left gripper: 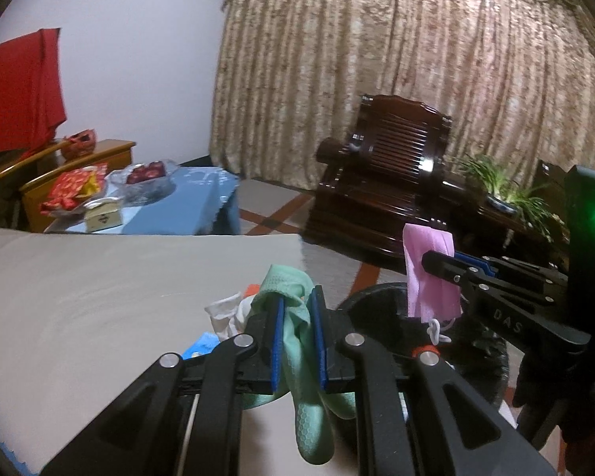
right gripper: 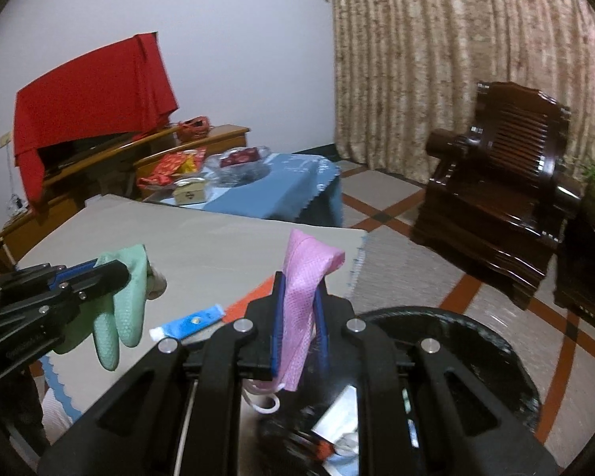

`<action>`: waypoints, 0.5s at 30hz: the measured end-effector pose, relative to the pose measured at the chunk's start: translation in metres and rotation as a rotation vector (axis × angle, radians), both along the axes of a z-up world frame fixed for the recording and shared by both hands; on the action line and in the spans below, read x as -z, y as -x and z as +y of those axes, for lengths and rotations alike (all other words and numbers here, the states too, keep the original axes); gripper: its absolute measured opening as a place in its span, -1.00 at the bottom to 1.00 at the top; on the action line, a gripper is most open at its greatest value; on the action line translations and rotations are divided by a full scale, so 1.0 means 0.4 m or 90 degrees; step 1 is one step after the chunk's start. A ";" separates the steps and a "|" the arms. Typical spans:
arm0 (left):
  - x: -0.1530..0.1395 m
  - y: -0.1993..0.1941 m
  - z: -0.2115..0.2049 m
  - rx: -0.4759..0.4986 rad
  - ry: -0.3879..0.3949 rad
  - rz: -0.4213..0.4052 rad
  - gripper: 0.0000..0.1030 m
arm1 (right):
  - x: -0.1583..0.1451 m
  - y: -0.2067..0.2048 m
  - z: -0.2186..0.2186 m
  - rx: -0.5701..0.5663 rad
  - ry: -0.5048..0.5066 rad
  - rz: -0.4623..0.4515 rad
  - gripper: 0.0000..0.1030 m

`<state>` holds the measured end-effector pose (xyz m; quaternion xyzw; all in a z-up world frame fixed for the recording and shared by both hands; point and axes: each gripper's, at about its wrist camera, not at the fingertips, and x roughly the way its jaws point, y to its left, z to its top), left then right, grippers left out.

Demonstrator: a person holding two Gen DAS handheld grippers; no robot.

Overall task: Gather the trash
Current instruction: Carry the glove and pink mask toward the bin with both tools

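Here the table (right gripper: 218, 246), under a plain grey cloth, fills the left of both wrist views, and past its far edge stands a lower table with a blue cloth (right gripper: 281, 190) that carries a glass bowl (right gripper: 242, 164) of red fruit. On the right, a dark wooden armchair (right gripper: 507, 182) sits on the tiled floor before a patterned curtain (right gripper: 456, 59). Just beside the table's near right corner is the round black trash bin (right gripper: 468, 353), lined with a black bag; some paper and packaging lie inside it, blurred in the right wrist view.

The right hand-held gripper (right gripper: 299, 309) is clenched on a pink face mask (right gripper: 301, 277), which stands up between the blue pads and droops below them, its white ear loop (right gripper: 267, 402) dangling over the bin's opening. In the left wrist view the mask (left gripper: 428, 273) hangs above the bin's rim (left gripper: 377, 293).

The left hand-held gripper (left gripper: 299, 305) is grasping a pale green rubber glove (left gripper: 297, 341), whose textured fingers hang down beneath the pads, above the table's near edge.

On the table lie a blue and white tube (right gripper: 188, 323), a crumpled white wrapper (left gripper: 224, 315), and a small orange scrap (left gripper: 253, 289), close together near the corner beside the bin.
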<state>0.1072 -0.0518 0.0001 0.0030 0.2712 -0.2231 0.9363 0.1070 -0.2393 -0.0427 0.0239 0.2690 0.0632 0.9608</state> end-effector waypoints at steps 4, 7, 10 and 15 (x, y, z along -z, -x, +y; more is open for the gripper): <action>-0.003 0.014 -0.052 0.027 -0.004 -0.003 -0.75 | 0.013 0.030 -0.057 0.032 0.003 0.005 -0.75; -0.001 0.020 -0.090 0.047 -0.008 -0.004 -0.74 | 0.023 0.042 -0.094 0.054 0.004 0.009 -0.75; 0.002 0.022 -0.119 0.065 -0.009 -0.004 -0.75 | 0.032 0.053 -0.123 0.072 0.009 0.013 -0.75; 0.017 0.029 -0.183 0.099 -0.014 0.000 -0.75 | 0.045 0.070 -0.164 0.097 0.013 0.020 -0.75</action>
